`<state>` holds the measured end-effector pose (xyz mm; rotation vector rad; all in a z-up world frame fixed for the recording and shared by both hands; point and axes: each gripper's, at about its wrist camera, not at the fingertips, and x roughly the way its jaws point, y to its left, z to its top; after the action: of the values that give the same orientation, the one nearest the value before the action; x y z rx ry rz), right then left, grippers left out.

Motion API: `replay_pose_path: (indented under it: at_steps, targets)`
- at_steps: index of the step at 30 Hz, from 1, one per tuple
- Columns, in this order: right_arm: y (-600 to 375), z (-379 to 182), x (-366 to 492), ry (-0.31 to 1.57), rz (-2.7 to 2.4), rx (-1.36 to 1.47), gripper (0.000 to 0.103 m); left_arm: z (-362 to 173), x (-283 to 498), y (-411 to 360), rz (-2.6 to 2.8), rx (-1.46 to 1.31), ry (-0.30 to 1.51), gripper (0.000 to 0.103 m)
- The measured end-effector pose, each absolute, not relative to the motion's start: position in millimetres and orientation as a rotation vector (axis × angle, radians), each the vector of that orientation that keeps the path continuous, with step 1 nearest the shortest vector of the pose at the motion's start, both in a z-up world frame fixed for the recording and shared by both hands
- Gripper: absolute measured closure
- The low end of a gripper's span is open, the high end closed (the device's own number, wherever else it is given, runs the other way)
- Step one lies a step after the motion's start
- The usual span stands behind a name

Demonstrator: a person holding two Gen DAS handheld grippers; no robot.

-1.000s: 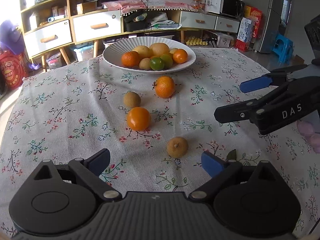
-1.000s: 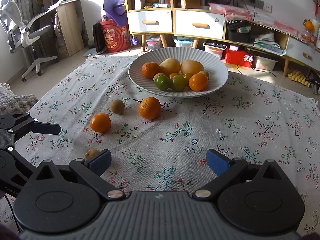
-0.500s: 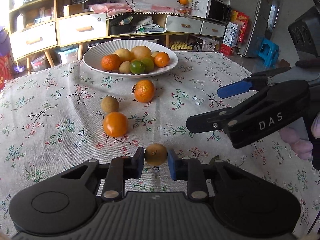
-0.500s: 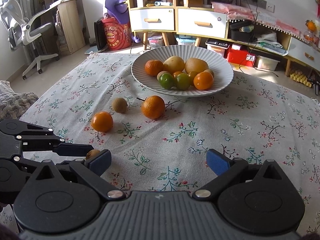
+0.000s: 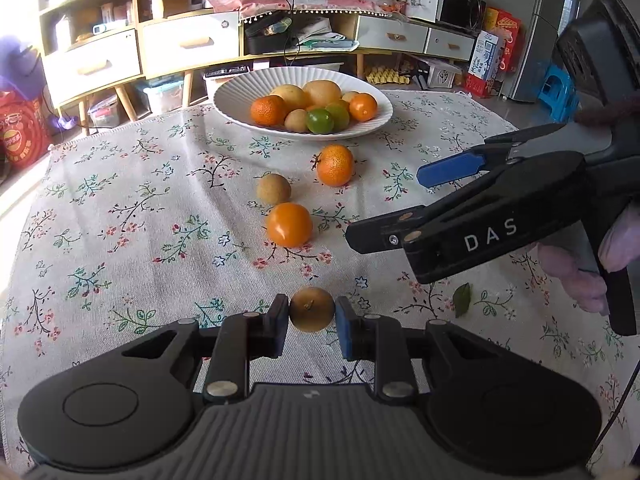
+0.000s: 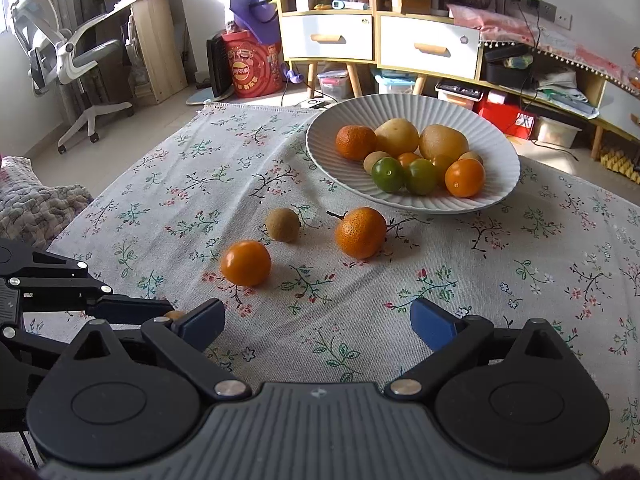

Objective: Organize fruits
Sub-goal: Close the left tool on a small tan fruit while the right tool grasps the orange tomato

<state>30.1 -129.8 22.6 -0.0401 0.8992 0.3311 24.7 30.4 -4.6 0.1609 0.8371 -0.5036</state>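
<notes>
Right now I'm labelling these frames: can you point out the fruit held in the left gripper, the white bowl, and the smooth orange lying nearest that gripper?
Held brown fruit point(image 5: 312, 309): left wrist view, its middle.
White bowl point(image 5: 234, 96): left wrist view, bare left rim.
Smooth orange point(image 5: 289, 225): left wrist view, its middle.

Small brown fruit point(image 5: 312, 309) sits on the tablecloth point(image 5: 120, 240), pinched between jaws.
</notes>
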Motion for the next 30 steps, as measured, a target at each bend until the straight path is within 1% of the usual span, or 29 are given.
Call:
replay_pose_path:
  at_steps: [7,9,12,18,23,25,27,28,29,30]
  targets:
    - [-110,19,38,0.907,0.362,-0.023,0.017,-2,26,45,-0.46,0.147,0.873,0.084]
    - [-105,18,38,0.902,0.378,-0.037,0.023,0,28,47,-0.449,0.139,0.881,0.084]
    - [-100,15,42,0.898,0.392,-0.042,0.028,1,29,49,-0.433,0.136,0.893,0.084]
    - [-96,6,48,0.912,0.39,-0.072,0.045,-1,32,55,-0.402,0.118,0.923,0.084]
    - [-93,6,50,0.901,0.387,-0.079,0.049,0,33,56,-0.4,0.105,0.931,0.084]
    - [-89,6,49,0.898,0.397,-0.092,0.054,0,33,54,-0.401,0.105,0.932,0.084]
    - [-87,7,49,0.89,0.409,-0.105,0.062,0,34,54,-0.401,0.105,0.933,0.084]
    - [-85,8,47,0.887,0.415,-0.113,0.064,0,34,54,-0.4,0.104,0.934,0.084]
    - [-84,8,46,0.884,0.422,-0.119,0.069,-1,34,54,-0.399,0.104,0.935,0.084]
    - [-83,8,46,0.881,0.431,-0.126,0.071,-1,35,54,-0.397,0.103,0.936,0.084]
